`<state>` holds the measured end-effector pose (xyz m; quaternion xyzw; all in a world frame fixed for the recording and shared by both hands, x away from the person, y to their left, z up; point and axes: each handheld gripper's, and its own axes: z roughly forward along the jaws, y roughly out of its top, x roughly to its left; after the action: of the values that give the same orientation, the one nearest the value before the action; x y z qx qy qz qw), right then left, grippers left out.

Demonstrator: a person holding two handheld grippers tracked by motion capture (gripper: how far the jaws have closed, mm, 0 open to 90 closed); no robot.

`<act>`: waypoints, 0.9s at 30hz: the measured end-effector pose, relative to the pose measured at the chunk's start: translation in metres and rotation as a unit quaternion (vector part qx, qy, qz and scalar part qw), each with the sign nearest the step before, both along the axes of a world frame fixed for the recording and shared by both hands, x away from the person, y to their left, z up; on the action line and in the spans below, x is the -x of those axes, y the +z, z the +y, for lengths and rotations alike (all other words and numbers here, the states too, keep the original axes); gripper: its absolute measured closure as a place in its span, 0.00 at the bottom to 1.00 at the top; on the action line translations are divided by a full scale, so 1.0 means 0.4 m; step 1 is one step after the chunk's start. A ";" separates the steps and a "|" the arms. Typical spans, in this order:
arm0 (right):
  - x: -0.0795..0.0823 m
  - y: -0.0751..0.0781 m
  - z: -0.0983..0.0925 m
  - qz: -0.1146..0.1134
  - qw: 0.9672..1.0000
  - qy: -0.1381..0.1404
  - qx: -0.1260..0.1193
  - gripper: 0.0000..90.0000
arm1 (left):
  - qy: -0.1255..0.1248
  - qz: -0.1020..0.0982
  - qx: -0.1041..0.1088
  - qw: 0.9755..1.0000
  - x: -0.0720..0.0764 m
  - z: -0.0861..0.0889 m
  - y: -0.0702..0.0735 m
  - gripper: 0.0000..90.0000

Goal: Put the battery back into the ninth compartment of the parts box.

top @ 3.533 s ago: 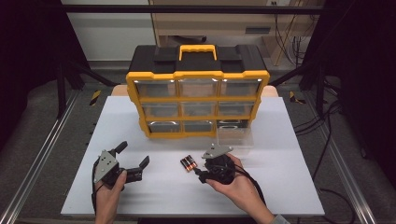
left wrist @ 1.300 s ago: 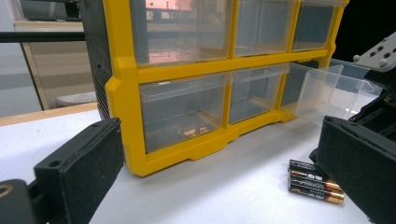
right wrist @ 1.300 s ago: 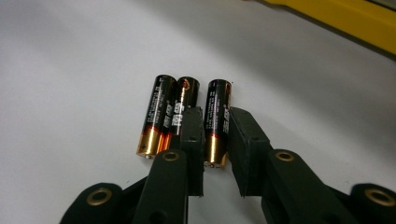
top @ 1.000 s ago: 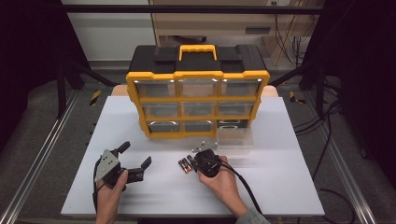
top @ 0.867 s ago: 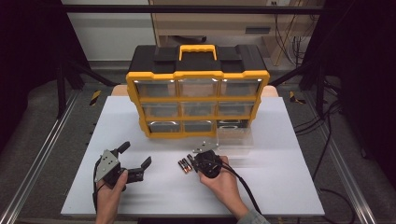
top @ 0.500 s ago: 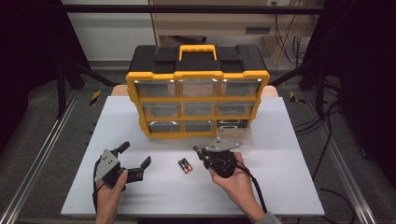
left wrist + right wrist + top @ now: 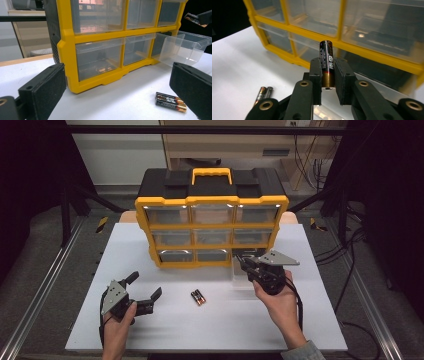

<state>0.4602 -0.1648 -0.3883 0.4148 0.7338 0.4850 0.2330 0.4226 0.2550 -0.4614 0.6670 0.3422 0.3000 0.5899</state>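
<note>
My right gripper (image 7: 245,264) is shut on a black-and-gold battery (image 7: 326,60), which stands upright between its pads (image 7: 315,75). It hovers over a clear drawer (image 7: 242,282) pulled out of the bottom right of the yellow-and-black organizer (image 7: 212,227). Two more batteries (image 7: 198,297) lie side by side on the white table, left of the right hand. They also lie just inside the right jaw in the left gripper view (image 7: 170,101). My left gripper (image 7: 146,285) rests open at the front left, pointing towards the organizer (image 7: 100,37), with nothing between its jaws.
The organizer has three rows of clear drawers and a yellow handle (image 7: 211,174) on top. The pulled-out drawer (image 7: 185,47) juts towards the table's front. The white table (image 7: 125,250) ends in metal rails at both sides, and cables (image 7: 350,245) trail at the right.
My right gripper has lifted from beside the batteries on the table and moved up and right to the pulled-out drawer, carrying one battery. The left gripper has stayed still.
</note>
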 end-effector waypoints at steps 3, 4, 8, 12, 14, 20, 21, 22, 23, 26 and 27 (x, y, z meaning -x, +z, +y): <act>-0.004 -0.003 -0.013 0.002 1.000 -0.007 -0.002 0.85 | -0.001 0.000 -0.001 1.000 0.000 -0.001 0.000 0.01; -0.004 -0.003 -0.013 0.002 1.000 -0.007 -0.002 0.85 | -0.001 0.000 -0.001 1.000 0.000 -0.001 0.000 0.01; -0.008 -0.007 -0.022 0.006 1.000 -0.011 -0.001 0.85 | -0.001 0.000 -0.001 1.000 0.000 0.000 0.000 0.01; -0.009 -0.007 -0.032 0.008 1.000 -0.017 -0.002 0.85 | -0.001 0.000 0.000 1.000 0.000 0.000 0.001 0.01; -0.009 -0.007 -0.035 0.008 1.000 -0.019 -0.002 0.85 | -0.001 0.000 -0.001 1.000 0.000 0.000 0.000 0.01; -0.014 -0.017 -0.044 0.013 0.999 -0.030 0.002 0.85 | -0.002 0.001 -0.001 1.000 0.000 -0.001 0.000 0.01; -0.015 -0.021 -0.041 0.007 0.999 -0.034 0.009 0.83 | -0.002 0.002 -0.001 1.000 -0.001 -0.001 0.000 0.01; -0.015 -0.025 -0.036 -0.002 0.999 -0.033 0.008 0.70 | -0.002 0.002 -0.001 1.000 -0.001 0.000 0.000 0.01; -0.013 -0.021 -0.032 -0.008 0.999 -0.033 0.005 0.61 | -0.002 0.002 -0.001 1.000 0.000 0.000 0.000 0.01; -0.008 -0.010 -0.030 -0.024 0.999 -0.032 0.004 0.54 | -0.002 0.002 0.000 1.000 -0.001 0.001 0.000 0.01; -0.005 0.002 -0.023 -0.032 0.999 -0.029 0.001 0.40 | -0.001 0.003 0.000 1.000 -0.002 0.002 -0.001 0.01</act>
<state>0.4621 -0.1740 -0.3876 0.4198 0.7142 0.4901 0.2712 0.4233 0.2558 -0.4618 0.6684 0.3431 0.2976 0.5891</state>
